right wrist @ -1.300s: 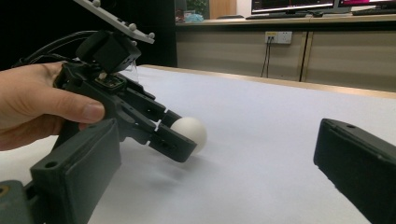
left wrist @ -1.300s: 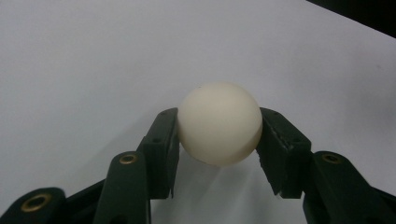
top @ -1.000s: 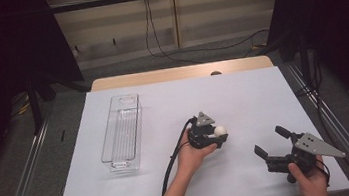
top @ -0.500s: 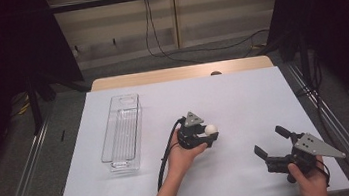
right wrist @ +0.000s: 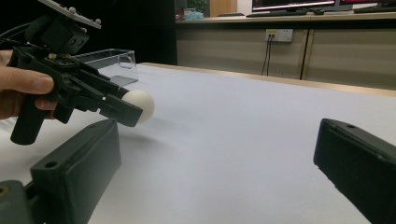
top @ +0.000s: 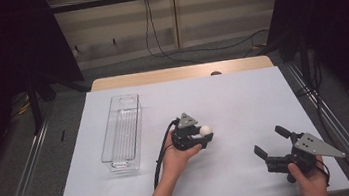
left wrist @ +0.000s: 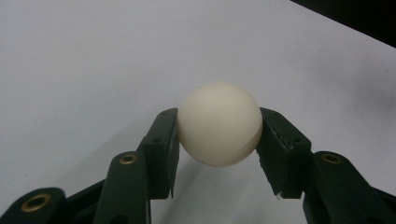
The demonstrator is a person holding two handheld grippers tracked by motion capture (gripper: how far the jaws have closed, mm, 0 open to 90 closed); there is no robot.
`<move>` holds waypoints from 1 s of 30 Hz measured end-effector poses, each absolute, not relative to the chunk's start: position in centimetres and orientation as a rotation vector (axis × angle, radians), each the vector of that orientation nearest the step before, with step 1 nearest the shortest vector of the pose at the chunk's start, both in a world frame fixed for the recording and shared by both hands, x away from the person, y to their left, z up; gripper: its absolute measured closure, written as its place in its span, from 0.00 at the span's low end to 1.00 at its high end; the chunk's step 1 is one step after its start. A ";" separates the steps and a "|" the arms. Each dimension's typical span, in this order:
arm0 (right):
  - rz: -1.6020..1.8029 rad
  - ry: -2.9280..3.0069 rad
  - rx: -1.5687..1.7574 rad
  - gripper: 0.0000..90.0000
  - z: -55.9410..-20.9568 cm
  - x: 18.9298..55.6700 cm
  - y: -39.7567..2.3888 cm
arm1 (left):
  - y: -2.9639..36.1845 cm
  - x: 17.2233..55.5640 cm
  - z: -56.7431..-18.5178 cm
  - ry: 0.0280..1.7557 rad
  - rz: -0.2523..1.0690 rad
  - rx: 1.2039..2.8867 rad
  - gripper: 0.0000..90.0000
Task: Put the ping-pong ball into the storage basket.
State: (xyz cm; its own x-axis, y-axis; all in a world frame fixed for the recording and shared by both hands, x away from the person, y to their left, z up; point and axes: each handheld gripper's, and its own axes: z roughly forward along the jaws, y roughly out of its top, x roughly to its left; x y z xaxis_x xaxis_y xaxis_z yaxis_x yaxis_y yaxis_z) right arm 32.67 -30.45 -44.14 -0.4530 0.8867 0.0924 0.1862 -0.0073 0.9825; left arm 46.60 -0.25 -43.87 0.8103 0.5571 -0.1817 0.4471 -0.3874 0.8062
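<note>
Left tongs clamped on white ball, right of clear tray; right tongs wide open, empty, farther right of tray.

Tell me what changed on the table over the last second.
The left gripper, jaws shut on the white ball, carried it a little leftward across the white table, toward the clear container. The grip held throughout. The right gripper stayed open in place, and the container did not move.

A white-topped table stands on grey floor before a beige panelled wall with trailing cables.
</note>
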 end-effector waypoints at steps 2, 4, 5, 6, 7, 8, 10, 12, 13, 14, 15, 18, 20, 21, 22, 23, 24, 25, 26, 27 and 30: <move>1.510 1.676 1.111 0.00 -44.1 32.7 -30.5 | -0.2 46.6 -43.9 0.744 0.146 2.033 0.57; 1.506 1.678 1.112 0.00 -44.0 32.6 -30.5 | -0.1 46.6 -43.8 0.744 0.145 2.033 0.57; 1.505 1.682 1.110 0.00 -44.1 32.6 -30.5 | 0.0 46.6 -43.7 0.744 0.145 2.034 0.57; 1.508 1.683 1.109 0.00 -44.1 32.7 -30.5 | 0.0 46.6 -43.7 0.743 0.138 2.022 0.57; 1.507 1.681 1.110 0.00 -44.1 32.7 -30.5 | 0.1 46.6 -43.7 0.741 0.133 2.019 0.57; 1.505 1.681 1.109 0.00 -44.1 32.7 -30.5 | 0.2 46.6 -43.6 0.747 0.145 2.023 0.57; 1.504 1.681 1.110 0.00 -44.1 32.7 -30.5 | 0.5 46.7 -43.6 0.750 0.148 2.028 0.57; 1.501 1.684 1.107 0.00 -44.1 32.7 -30.5 | 0.8 46.6 -43.5 0.751 0.152 2.032 0.57; 1.500 1.685 1.103 0.00 -44.1 32.7 -30.5 | 0.9 46.6 -43.5 0.757 0.158 2.028 0.57; 1.498 1.688 1.103 0.00 -44.1 32.7 -30.5 | 1.0 46.6 -43.5 0.757 0.150 2.016 0.57; 1.499 1.687 1.104 0.00 -44.1 32.7 -30.4 | 1.1 46.5 -43.4 0.765 0.153 2.015 0.57; 1.502 1.689 1.098 0.00 -44.1 32.6 -30.3 | 1.4 46.5 -43.5 0.757 0.146 2.020 0.57; 1.504 1.690 1.094 0.00 -44.0 32.6 -30.3 | 1.6 46.5 -43.4 0.765 0.153 2.022 0.57; 1.503 1.686 1.097 0.00 -44.0 32.6 -30.3 | 1.7 46.5 -43.5 0.765 0.144 2.012 0.57; 1.499 1.679 1.094 0.00 -44.1 32.6 -30.4 | 1.7 46.5 -43.5 0.770 0.150 2.010 0.57; 1.499 1.686 1.098 0.00 -44.1 32.6 -30.4 | 1.7 46.5 -43.5 0.768 0.150 2.011 0.57; 1.500 1.690 1.101 0.00 -44.1 32.6 -30.5 | 1.8 46.5 -43.5 0.763 0.146 2.011 0.57; 1.502 1.680 1.110 0.00 -44.1 32.7 -30.5 | 1.9 46.5 -43.4 0.765 0.149 2.011 0.57; 1.501 1.683 1.106 0.00 -44.2 32.7 -30.5 | 1.9 46.4 -43.4 0.766 0.159 2.015 0.57; 1.502 1.684 1.105 0.00 -44.2 32.7 -30.5 | 2.0 46.4 -43.5 0.766 0.154 2.009 0.57; 1.502 1.681 1.109 0.00 -44.1 32.6 -30.4 | 2.0 46.3 -43.5 0.768 0.154 2.014 0.57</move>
State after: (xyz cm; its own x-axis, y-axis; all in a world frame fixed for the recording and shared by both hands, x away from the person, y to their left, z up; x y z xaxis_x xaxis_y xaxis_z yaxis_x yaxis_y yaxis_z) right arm 32.64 -30.43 -44.14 -0.4559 0.8861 0.0836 0.1822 0.0010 0.9833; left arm 46.34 2.03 -43.54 0.7955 0.5747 -0.1922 0.4566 -0.3598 0.8137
